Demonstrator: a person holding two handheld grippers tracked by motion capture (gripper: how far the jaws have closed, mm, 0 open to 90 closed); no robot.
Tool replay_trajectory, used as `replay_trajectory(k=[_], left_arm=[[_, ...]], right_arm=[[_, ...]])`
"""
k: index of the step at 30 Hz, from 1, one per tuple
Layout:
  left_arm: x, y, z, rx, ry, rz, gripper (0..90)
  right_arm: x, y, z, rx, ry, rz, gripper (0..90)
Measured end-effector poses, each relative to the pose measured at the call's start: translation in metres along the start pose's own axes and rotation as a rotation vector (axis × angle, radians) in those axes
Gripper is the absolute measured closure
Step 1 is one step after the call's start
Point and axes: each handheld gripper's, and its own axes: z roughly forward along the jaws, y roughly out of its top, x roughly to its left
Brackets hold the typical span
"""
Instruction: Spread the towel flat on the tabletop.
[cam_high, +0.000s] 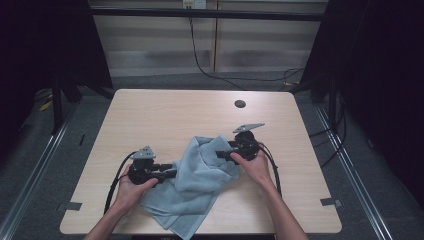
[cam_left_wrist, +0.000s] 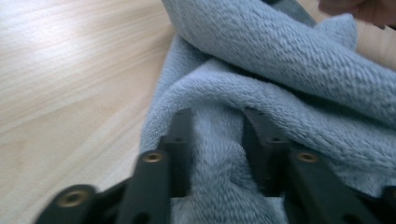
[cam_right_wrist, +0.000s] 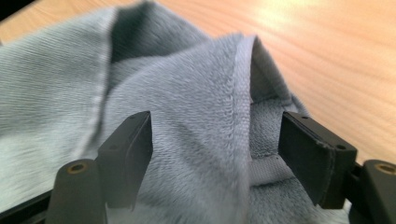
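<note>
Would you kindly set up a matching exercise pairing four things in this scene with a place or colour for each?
Things:
1. towel
2. left gripper
3. right gripper
4. round hole in the table

Descriptions:
A. at the towel's upper right edge
B. far side of the tabletop
C. light blue, crumpled at mid-table
D. at the towel's left edge

Pairs: 1-C, 2-D, 3-A, 4-B

In the high view the table (cam_high: 200, 107) is evenly lit from above while the surroundings fall into deep shadow. Both gripper views show bright glare on the wood (strongest near the top), and the towel (cam_right_wrist: 187, 140) blurs softly, its near edges out of focus.
</note>
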Motion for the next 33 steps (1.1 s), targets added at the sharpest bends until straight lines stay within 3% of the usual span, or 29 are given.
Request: replay_trajectory(k=[1, 2, 5, 6, 11, 12, 14, 15, 16, 18, 21, 22, 25, 33], left_arm=[[0.003, 0.005, -0.001, -0.019, 0.003, -0.018, 51.8], [0.005, 0.013, -0.001, -0.036, 0.004, -0.036, 44.2], [0.006, 0.031, 0.000, -0.097, 0.001, -0.050, 35.9], [0.005, 0.035, 0.002, -0.109, -0.013, -0.057, 35.0], [0.001, 0.041, 0.011, -0.136, -0.058, -0.055, 22.1], [0.001, 0.041, 0.024, -0.093, -0.080, -0.065, 25.8], [0.002, 0.038, 0.036, -0.042, -0.055, -0.045, 38.3], [0.003, 0.036, 0.039, -0.032, -0.057, -0.038, 53.9], [0.003, 0.035, 0.040, -0.039, -0.044, -0.045, 66.7], [0.005, 0.035, 0.033, -0.075, -0.040, -0.053, 74.9], [0.007, 0.038, 0.023, -0.112, -0.019, -0.056, 79.4], [0.011, 0.044, 0.010, -0.160, 0.002, -0.071, 80.0], [0.015, 0.057, -0.011, -0.218, 0.030, -0.076, 81.0], [0.019, 0.089, -0.058, -0.369, 0.085, -0.070, 81.8]], right_arm=[[0.000, -0.001, 0.004, 0.008, 0.009, 0.003, 29.5], [0.002, -0.001, 0.010, 0.018, 0.009, -0.010, 36.4], [0.005, -0.001, 0.014, 0.024, 0.034, -0.002, 51.7], [0.006, -0.001, 0.016, 0.037, 0.062, -0.004, 58.7], [0.014, -0.001, 0.019, 0.042, 0.075, -0.029, 78.6], [0.014, -0.001, 0.018, 0.035, 0.086, -0.026, 83.1], [0.015, 0.000, 0.017, 0.021, 0.086, -0.031, 85.6], [0.016, 0.000, 0.015, 0.017, 0.088, -0.025, 86.1], [0.015, 0.001, 0.013, 0.016, 0.082, -0.034, 86.4], [0.014, 0.004, 0.006, 0.007, 0.061, -0.033, 86.5], [0.008, 0.012, -0.009, -0.006, 0.031, -0.045, 86.3], [0.006, 0.017, -0.017, -0.030, 0.017, -0.045, 86.5], [0.006, 0.031, -0.035, -0.074, -0.025, -0.049, 86.7], [0.005, 0.086, -0.085, -0.216, -0.149, -0.072, 87.0]])
